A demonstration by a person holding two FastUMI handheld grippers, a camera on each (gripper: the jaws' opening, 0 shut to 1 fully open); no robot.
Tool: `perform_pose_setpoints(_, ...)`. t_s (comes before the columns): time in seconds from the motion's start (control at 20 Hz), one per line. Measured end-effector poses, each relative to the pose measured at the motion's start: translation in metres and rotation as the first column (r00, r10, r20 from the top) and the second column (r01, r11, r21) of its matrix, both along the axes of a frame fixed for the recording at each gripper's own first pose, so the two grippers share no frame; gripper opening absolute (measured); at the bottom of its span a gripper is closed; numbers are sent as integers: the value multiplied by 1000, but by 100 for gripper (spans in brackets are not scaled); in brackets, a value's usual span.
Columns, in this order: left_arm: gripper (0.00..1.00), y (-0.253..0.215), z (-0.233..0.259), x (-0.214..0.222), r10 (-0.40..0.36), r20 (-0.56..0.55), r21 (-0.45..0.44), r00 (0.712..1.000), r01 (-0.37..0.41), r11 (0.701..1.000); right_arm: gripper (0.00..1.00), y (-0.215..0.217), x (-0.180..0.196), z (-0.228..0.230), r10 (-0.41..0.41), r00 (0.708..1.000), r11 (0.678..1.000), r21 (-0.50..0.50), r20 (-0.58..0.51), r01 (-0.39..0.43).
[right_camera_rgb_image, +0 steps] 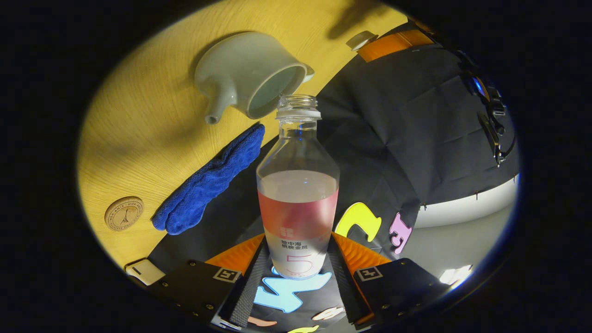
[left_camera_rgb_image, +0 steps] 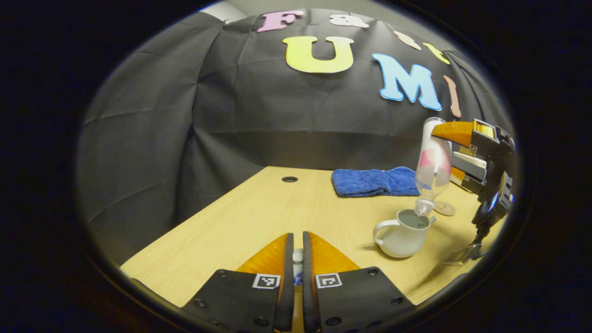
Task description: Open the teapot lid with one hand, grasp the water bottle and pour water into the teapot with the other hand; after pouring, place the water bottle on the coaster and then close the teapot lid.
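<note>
While the water bottle [right_camera_rgb_image: 298, 194] is tipping mouth-down over the open teapot [left_camera_rgb_image: 403, 233], the right gripper [right_camera_rgb_image: 297, 259] is clamping its body w/ both fingers; left gripper [left_camera_rgb_image: 297, 259], nearly closed, is pinching the lid [left_camera_rgb_image: 298, 254] aside, coaster [left_camera_rgb_image: 444, 208] waiting nearby.

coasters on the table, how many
1: a round coaster lies on the table beside the blue towel, behind the teapot. Others may be hidden.
</note>
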State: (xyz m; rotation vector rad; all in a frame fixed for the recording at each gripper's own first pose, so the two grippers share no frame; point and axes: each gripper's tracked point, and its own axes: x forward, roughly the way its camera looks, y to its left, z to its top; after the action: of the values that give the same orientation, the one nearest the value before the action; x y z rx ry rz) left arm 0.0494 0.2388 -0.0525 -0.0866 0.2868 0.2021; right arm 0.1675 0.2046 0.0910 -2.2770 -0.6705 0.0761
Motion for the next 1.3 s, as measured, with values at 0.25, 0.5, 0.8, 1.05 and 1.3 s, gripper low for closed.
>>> perform_pose_setpoints(0.25, 17, -1, 0, 1, -1, -1, 0, 1000, 1, 1000, 75, -3, -1, -1, -3, 1000, 1000, -4, -5, 3)
perform_pose_setpoints(0.5, 17, -2, 1, 1, -2, 4, -5, 1000, 2, 1000, 76, -25, 8, -15, -69, 982, 983, 154, -177, 97)
perform_pose_setpoints(0.8, 12, -2, 4, 2, 0, 15, -18, 1000, 0, 1000, 76, -59, 11, -40, -59, 890, 851, 442, -453, 282)
perform_pose_setpoints(1.05, 17, -5, 8, 2, -2, 19, -12, 1000, 2, 1000, 76, -91, 13, -46, 86, 797, 583, 679, -597, 446)
perform_pose_setpoints(1.3, 14, -10, 15, 4, -5, 30, -11, 1000, 6, 1000, 77, -143, 27, -46, 217, 739, 229, 769, -638, 596)
